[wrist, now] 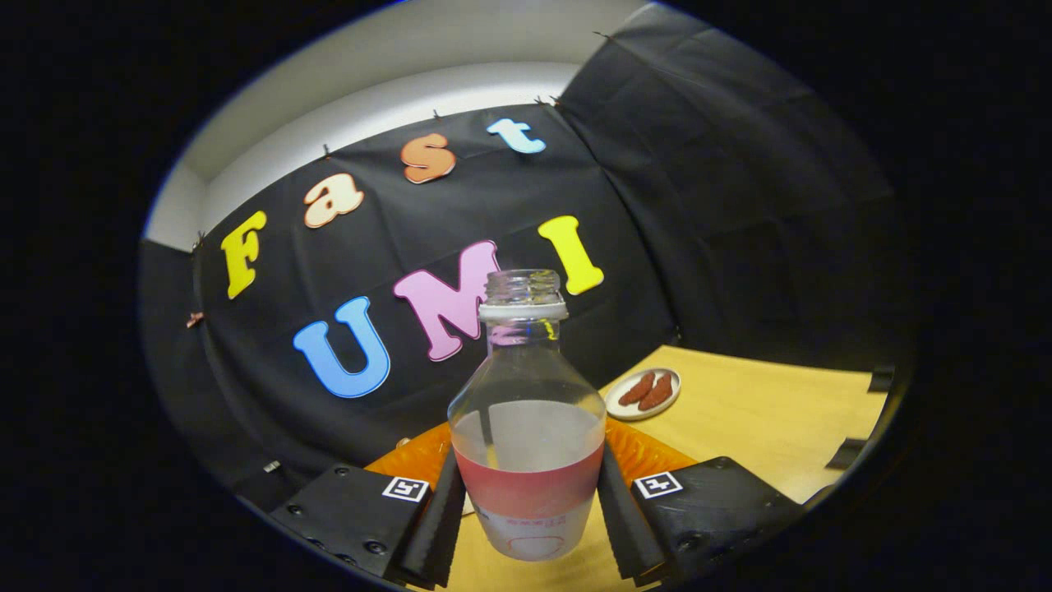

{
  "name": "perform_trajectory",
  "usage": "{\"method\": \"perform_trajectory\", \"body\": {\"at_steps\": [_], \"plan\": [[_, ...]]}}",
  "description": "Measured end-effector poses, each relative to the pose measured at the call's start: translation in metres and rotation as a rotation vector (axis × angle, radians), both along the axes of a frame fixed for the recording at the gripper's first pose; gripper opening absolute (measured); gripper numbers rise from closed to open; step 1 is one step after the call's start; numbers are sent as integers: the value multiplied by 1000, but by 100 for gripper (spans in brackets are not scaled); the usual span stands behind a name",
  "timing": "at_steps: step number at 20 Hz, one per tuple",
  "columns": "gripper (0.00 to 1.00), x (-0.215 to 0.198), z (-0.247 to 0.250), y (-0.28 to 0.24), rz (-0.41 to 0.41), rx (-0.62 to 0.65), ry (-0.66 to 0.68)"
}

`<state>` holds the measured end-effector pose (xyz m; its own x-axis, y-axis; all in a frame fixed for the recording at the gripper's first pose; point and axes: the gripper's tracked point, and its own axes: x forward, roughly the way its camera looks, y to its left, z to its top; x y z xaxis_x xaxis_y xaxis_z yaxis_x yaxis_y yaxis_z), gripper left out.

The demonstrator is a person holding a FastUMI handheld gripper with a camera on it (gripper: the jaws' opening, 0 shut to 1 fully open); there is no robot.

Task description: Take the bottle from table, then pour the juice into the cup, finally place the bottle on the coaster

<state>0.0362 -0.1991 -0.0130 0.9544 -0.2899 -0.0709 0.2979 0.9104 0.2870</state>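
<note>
A clear, uncapped bottle [526, 427] with pale juice and a red label stands upright between my fingers, and both press on its sides. My gripper [530, 501] is shut on it. Directly behind the bottle lies an orange ribbed coaster [649, 452], partly hidden by the bottle and my fingers. Whether the bottle's base touches the table or coaster I cannot tell.
A small white plate [643, 393] with two brown sausage-like pieces sits beyond the bottle on the right, on the light wooden table [764, 419]. The black cloth wall rises close behind the table.
</note>
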Motion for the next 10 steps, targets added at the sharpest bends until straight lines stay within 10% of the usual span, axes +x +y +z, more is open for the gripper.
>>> {"method": "perform_trajectory", "body": {"at_steps": [10], "plan": [[76,55,33,75,124,-249,-83]]}}
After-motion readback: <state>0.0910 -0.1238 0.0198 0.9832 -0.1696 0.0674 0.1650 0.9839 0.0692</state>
